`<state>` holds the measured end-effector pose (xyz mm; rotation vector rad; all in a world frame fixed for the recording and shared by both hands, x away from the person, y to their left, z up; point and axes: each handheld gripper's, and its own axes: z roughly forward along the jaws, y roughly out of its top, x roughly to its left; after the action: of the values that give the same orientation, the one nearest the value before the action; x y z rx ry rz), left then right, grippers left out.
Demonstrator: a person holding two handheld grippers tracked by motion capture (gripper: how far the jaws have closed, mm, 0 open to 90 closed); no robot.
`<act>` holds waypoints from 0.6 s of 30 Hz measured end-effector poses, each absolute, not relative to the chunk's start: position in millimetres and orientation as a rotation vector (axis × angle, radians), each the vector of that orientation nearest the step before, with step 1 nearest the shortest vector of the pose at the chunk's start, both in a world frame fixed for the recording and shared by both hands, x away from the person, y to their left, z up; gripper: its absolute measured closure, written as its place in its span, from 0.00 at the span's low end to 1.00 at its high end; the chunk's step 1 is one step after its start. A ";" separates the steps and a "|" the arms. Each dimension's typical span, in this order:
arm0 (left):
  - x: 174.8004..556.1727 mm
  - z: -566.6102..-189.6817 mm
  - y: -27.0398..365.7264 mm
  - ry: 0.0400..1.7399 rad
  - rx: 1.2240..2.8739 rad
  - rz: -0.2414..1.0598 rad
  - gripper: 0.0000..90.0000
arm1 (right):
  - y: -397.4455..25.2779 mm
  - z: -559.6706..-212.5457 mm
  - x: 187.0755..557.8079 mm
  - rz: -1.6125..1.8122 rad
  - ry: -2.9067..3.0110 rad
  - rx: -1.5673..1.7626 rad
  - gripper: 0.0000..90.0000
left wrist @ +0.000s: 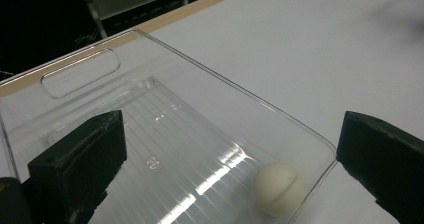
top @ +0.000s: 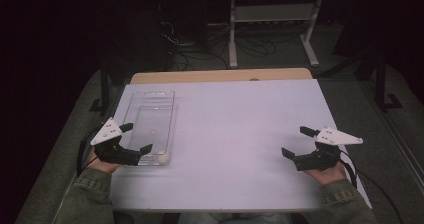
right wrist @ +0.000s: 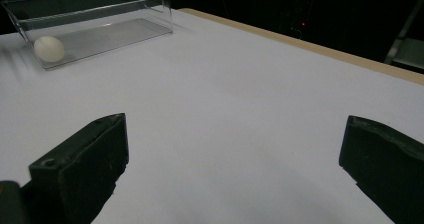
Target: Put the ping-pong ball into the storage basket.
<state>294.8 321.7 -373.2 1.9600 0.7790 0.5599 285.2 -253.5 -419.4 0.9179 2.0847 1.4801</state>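
A clear plastic bin (top: pixel 150 100) lies lengthwise on the left half of the white table (top: pixel 235 129). A small white ball (top: pixel 163 158) rests in its near right corner, seen close up as the ball (left wrist: pixel 278 188) in the left gripper view and as the ball (right wrist: pixel 48 48) far off in the right gripper view. My left gripper (top: pixel 136 138) hovers open over the bin's near end, jaws wide apart, nothing between them. My right gripper (top: pixel 299 141) stands open above bare table at the right, also holding nothing.
The bin (left wrist: pixel 165 74) has a handle slot (left wrist: pixel 80 71) at its far end. A tan table edge (top: pixel 220 75) runs along the back. Beyond it, a white metal stand (top: pixel 272 19) and cables lie on the dark floor.
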 end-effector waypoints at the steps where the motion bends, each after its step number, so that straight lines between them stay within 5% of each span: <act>1: 293.8 -373.8 322.5 0.779 1.957 0.562 0.00 | -253.5 -419.4 285.2 1.481 2.085 0.917 0.00; 18: 281.5 -395.1 327.7 0.831 1.818 0.604 0.00 | -253.6 -420.4 285.1 1.481 2.084 0.922 0.00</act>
<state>281.5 327.7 -395.1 1.8179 0.8310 0.6041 285.1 -253.6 -420.4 0.9217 2.0843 1.4807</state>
